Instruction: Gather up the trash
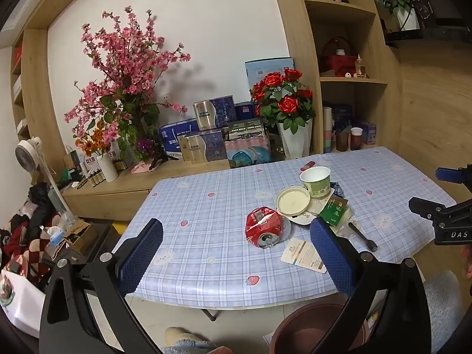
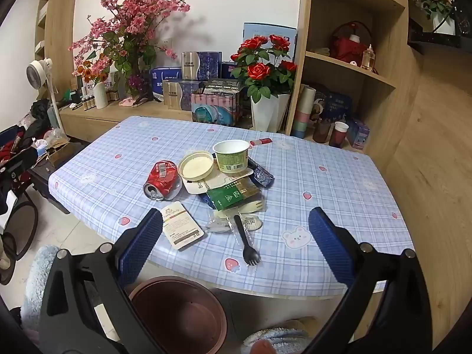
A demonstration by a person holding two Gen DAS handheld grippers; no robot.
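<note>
Trash lies in a heap on the checked tablecloth (image 2: 324, 177): a crushed red can (image 1: 262, 227) (image 2: 161, 180), a green paper cup (image 1: 315, 180) (image 2: 231, 156), a round lid (image 1: 293, 200) (image 2: 196, 166), a green packet (image 1: 333, 212) (image 2: 228, 197), a white card (image 1: 305, 255) (image 2: 181, 228) and a black fork (image 1: 364, 236) (image 2: 246, 243). A brown bin (image 1: 318, 327) (image 2: 180, 312) stands on the floor below the table's near edge. My left gripper (image 1: 236, 250) is open and empty, short of the can. My right gripper (image 2: 236, 242) is open and empty, above the fork; it also shows in the left wrist view (image 1: 439, 194).
Behind the table a low wooden shelf holds gift boxes (image 2: 203, 88), a vase of red roses (image 1: 283, 109) (image 2: 265, 88) and pink blossom branches (image 1: 129, 67). A white fan (image 1: 31, 153) and clutter stand at left. Wooden shelves (image 2: 354, 67) rise at right.
</note>
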